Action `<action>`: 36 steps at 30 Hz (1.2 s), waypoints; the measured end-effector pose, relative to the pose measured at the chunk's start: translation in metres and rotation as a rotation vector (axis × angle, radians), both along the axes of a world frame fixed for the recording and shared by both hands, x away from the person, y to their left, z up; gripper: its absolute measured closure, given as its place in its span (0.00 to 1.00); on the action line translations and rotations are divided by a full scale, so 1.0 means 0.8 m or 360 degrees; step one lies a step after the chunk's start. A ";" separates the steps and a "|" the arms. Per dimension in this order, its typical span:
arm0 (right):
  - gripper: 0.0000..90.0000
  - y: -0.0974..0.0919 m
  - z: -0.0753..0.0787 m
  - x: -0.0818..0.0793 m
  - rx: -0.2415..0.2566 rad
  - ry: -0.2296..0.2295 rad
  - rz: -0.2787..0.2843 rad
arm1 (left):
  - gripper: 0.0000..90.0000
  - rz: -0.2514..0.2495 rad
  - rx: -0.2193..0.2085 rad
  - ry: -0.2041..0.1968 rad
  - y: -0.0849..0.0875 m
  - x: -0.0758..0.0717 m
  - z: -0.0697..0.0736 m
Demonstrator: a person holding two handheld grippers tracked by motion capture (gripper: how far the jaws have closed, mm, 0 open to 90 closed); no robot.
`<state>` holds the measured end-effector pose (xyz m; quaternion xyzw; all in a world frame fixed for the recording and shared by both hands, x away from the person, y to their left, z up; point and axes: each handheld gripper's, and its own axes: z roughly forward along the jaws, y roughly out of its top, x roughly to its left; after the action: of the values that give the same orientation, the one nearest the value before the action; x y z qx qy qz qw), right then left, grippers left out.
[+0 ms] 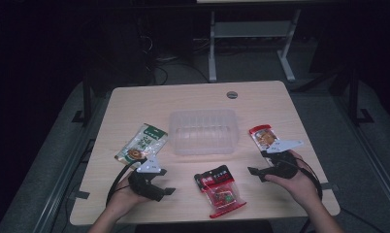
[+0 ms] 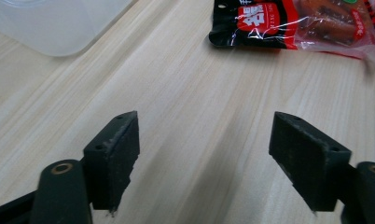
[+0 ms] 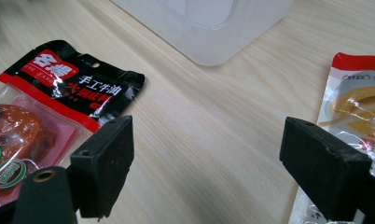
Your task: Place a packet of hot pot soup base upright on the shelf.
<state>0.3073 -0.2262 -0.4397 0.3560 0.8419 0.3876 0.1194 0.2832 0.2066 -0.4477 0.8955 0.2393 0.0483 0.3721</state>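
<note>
- Nothing packed yet: clear tub (image 1: 203,131) at mid-desk (image 1: 261,104) empty.
- Green packet (image 1: 142,143) left of tub, red-and-black packet (image 1: 219,189) in front of it, red-topped packet (image 1: 263,137) to its right; all flat on desk.
- Left tool (image 1: 156,187) wide, empty.
- Right tool (image 1: 261,162) wide, empty, beside red-topped packet.
- All three packets left to load, by judgement.

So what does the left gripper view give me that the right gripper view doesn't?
Left gripper view alone: its own left gripper, jaws open over bare table. Right gripper view alone: the right gripper, jaws open, and the white and red packet beside its right jaw. Both share the black and red packet and a corner of the clear plastic box on the wooden table.
</note>
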 end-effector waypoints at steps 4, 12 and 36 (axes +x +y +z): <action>0.19 -0.004 0.000 0.001 -0.0014 0.0011 -0.0012 | 0.47 -0.0035 -0.0005 0.0053 -0.001 -0.001 0.003; 0.21 -0.008 0.001 0.004 -0.0015 0.0021 -0.0029 | 0.83 -0.0054 -0.0034 0.0095 -0.012 -0.003 0.014; 0.20 -0.009 0.001 0.000 -0.0003 0.0060 -0.0037 | 1.00 -0.0311 -0.0056 0.0054 -0.116 0.034 0.025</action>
<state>0.3072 -0.2337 -0.4389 0.3729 0.8401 0.3787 0.1084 0.3105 0.1135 -0.4276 0.9086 0.1580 -0.0076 0.3865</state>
